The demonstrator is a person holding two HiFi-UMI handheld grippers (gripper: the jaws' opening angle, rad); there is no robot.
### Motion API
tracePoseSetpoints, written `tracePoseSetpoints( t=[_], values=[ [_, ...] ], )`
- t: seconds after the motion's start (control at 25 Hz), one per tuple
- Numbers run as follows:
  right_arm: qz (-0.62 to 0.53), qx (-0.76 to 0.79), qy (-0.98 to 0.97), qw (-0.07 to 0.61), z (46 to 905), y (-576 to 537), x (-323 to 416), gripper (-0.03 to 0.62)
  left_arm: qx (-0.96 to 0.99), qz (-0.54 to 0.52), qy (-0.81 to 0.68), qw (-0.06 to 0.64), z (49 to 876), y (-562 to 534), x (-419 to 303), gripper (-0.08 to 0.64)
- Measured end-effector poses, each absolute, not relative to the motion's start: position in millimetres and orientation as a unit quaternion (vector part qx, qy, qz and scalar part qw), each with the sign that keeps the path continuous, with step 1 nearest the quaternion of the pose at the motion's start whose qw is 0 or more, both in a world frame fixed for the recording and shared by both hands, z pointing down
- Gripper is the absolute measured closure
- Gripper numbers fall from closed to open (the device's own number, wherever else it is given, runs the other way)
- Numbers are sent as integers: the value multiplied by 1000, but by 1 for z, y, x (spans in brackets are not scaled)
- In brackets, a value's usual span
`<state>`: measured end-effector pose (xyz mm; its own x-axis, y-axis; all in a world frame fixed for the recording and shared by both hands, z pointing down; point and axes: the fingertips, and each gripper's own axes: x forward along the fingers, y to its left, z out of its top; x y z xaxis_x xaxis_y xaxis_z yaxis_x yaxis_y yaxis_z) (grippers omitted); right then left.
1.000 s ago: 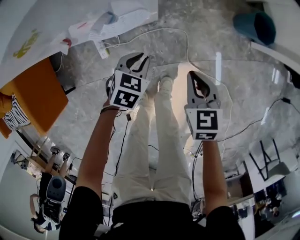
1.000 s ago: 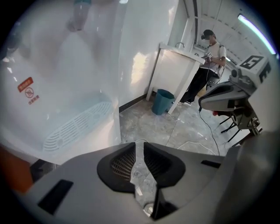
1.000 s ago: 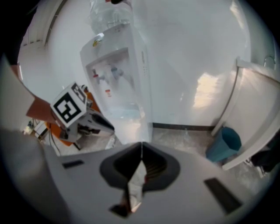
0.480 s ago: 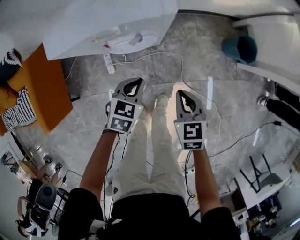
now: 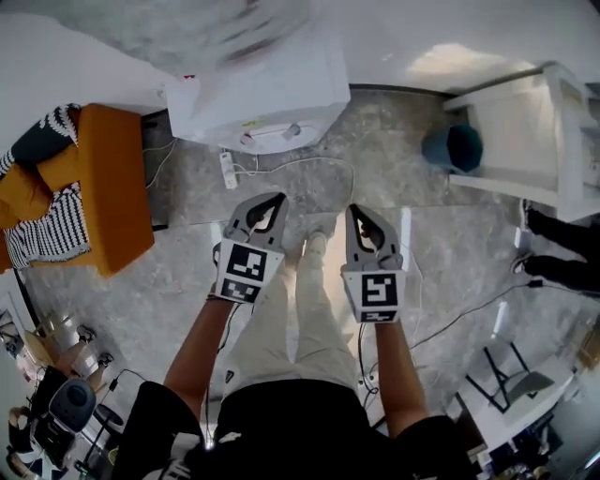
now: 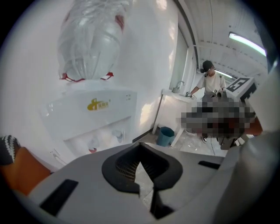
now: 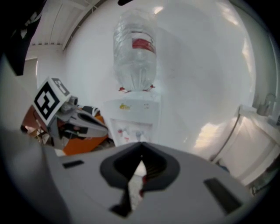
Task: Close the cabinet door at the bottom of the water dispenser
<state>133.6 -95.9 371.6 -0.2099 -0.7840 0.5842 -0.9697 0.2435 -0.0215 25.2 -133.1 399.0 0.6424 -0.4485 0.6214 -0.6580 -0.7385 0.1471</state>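
Grey marbled stone floor point(image 5: 187, 281) spreads below me, an orange sofa point(image 5: 117, 187) at left, a teal bin point(image 5: 453, 147) at right, and the white water dispenser point(image 5: 262, 94) against the wall point(image 5: 469, 28) straight ahead. My left gripper point(image 5: 277, 198) and right gripper point(image 5: 353, 209) hang side by side, apart from it, both clenched on nothing. Its bottom cabinet door is hidden behind my grippers, so I cannot tell how it stands.
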Motion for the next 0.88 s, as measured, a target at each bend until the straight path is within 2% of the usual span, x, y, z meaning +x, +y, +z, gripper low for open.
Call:
tracePoseSetpoints(
  t=[0.16, 0.56, 0.88],
  values=[
    [182, 584, -759, 223, 325, -96, 126, 558, 887, 266, -337, 167, 352, -137, 12, 549],
    [133, 585, -775, 200, 227, -95, 105, 558, 881, 208, -387, 175, 260, -136, -26, 549],
    [77, 597, -783, 155, 133, -102, 92, 558, 896, 136, -400, 136, 151, -130, -42, 549]
  ],
)
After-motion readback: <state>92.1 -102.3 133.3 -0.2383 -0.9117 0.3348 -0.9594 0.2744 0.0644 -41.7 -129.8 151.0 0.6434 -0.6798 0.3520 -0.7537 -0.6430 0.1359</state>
